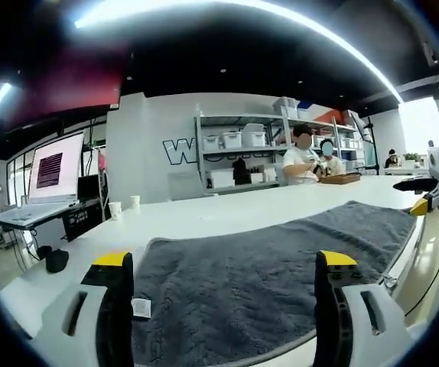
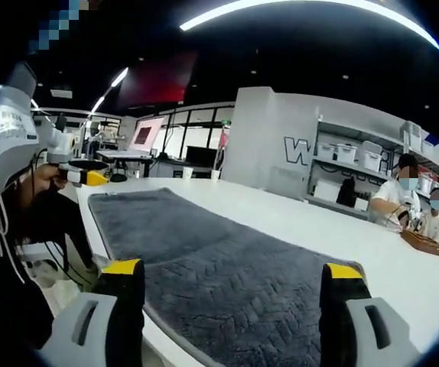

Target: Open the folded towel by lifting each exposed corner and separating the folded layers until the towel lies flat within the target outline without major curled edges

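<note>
The grey towel (image 1: 273, 275) lay spread open on the white table (image 1: 204, 214), reaching to the table's near edge, with a small white label (image 1: 141, 307) showing at the towel's corner. The left gripper (image 1: 223, 264) hovered just above the towel's near edge with its yellow-tipped jaws wide apart, holding nothing. In the right gripper view the towel (image 2: 219, 260) stretched away along the table (image 2: 342, 237), flat and without obvious curls. The right gripper (image 2: 233, 269) also stood wide open and empty, above the towel's near end. Beyond the towel's far end, the other gripper (image 2: 89, 177) was held at the table's edge. Two seated people (image 1: 311, 157) worked behind the table, near a shelving rack (image 1: 242, 149); two paper cups (image 1: 124, 205) stood near the table's far side.
</note>
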{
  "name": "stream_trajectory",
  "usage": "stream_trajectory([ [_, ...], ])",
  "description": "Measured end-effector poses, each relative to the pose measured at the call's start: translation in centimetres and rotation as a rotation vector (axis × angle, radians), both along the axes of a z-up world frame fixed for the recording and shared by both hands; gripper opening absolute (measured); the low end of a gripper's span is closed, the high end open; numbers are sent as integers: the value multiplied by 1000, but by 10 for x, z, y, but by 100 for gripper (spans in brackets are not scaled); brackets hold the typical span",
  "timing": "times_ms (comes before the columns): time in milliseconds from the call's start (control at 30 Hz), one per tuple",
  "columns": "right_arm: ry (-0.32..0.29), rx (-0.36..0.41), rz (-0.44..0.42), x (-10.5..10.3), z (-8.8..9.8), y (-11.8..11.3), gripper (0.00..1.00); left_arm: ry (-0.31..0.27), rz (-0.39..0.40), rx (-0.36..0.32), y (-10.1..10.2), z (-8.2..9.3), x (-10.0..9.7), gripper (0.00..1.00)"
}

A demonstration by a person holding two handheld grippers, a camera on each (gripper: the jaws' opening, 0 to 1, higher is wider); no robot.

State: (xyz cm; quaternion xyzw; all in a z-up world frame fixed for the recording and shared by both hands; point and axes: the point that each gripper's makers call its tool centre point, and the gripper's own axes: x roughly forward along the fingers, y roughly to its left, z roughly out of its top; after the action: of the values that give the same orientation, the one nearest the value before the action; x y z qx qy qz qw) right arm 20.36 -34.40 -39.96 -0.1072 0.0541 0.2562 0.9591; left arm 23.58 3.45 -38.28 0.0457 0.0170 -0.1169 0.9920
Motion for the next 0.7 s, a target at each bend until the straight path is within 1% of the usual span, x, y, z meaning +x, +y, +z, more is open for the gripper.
stream_trajectory([
  [167,-4,10,21,3,1,4,94,6,23,6,6,1,-5,97],
  [300,14,19,34,9,-3,10,94,1,36,3,12,3,-13,96],
  [400,18,21,52,9,-4,18,94,-2,35,-30,15,4,-18,95],
  [467,14,21,66,7,-3,22,93,2,31,-39,16,3,-19,95],
  [600,20,17,78,7,-4,26,93,11,41,-18,19,1,-18,95],
  [700,23,14,78,8,-4,26,92,14,43,-21,21,0,-17,94],
])
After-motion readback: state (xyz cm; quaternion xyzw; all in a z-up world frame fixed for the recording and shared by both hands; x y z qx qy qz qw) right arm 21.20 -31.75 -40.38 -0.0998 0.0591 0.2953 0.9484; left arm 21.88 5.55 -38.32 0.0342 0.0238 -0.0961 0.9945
